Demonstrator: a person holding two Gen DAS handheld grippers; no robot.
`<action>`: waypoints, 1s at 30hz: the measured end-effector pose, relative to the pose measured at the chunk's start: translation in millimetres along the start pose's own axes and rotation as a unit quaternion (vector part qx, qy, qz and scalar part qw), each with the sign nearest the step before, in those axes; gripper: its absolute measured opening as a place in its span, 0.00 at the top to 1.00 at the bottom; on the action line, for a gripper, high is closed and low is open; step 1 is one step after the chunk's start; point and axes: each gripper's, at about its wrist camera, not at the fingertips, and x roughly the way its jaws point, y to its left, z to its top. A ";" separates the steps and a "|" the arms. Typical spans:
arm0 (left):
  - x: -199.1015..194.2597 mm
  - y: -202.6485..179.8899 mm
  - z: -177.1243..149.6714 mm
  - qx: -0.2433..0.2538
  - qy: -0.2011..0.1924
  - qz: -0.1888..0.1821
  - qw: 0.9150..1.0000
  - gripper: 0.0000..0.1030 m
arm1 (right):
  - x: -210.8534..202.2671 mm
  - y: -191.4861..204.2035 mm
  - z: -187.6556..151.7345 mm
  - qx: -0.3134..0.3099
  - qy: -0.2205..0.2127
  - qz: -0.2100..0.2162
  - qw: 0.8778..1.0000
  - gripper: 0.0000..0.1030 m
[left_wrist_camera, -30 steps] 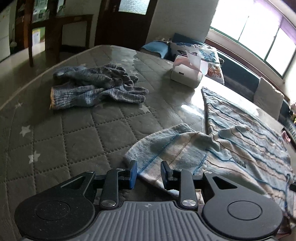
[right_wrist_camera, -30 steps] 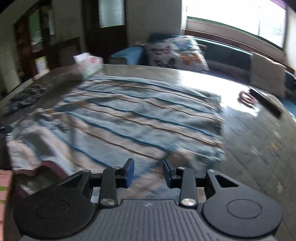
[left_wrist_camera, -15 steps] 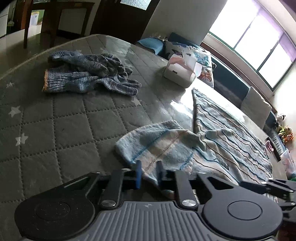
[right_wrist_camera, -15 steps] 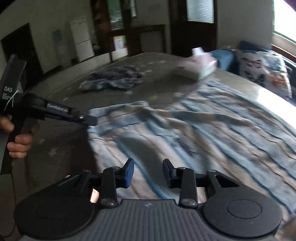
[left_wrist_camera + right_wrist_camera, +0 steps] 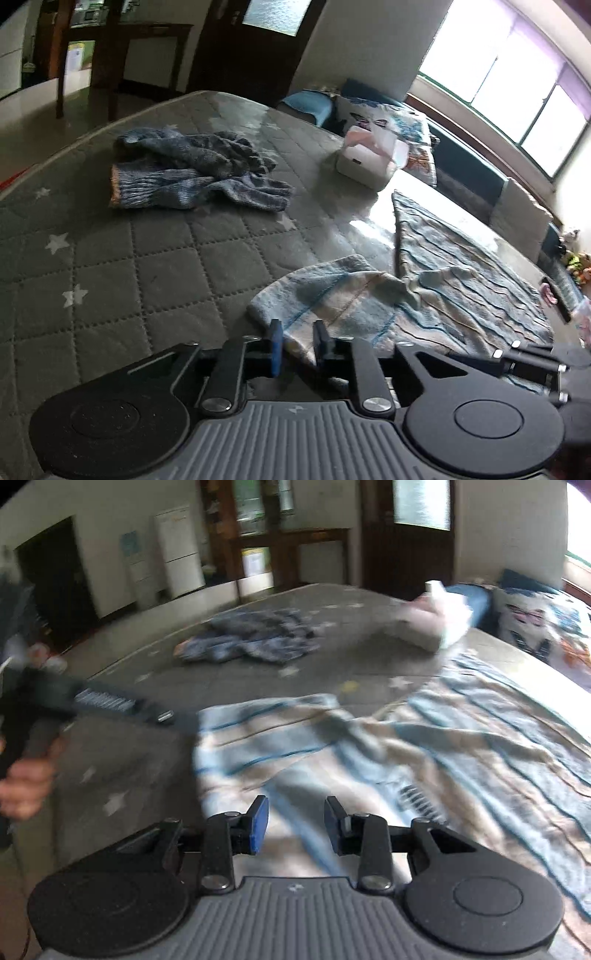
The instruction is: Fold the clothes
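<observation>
On the left half of the quilted bed (image 5: 155, 258), open mattress runs from the near edge to the knitted grey-blue sweater (image 5: 192, 177) heaped at far left. A clear lane lies between that heap and the striped blanket (image 5: 461, 266) spread over the right side. A tissue box (image 5: 369, 162) stands at the far end of this lane, just beyond the blanket's far corner. Cushions (image 5: 402, 129) line the far edge. The left gripper (image 5: 110, 705) reaches in from the left at the blanket's near-left corner.

Bright window (image 5: 517, 92) right, dark wooden door (image 5: 406, 531), white fridge (image 5: 177, 550) behind.
</observation>
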 end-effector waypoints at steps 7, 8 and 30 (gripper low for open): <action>13.4 3.2 -4.4 -0.016 0.019 -0.004 1.000 0.78 | 13.6 7.7 -4.9 -0.028 0.015 -0.011 0.999 0.67; 14.1 3.0 -4.7 -0.016 0.018 -0.009 1.000 0.79 | 11.7 14.9 -6.6 -0.041 0.013 -0.008 0.999 0.67; 8.4 -115.5 -10.7 0.216 0.028 -0.268 0.938 0.98 | -60.9 -35.4 -46.7 0.057 0.001 -0.046 0.997 0.68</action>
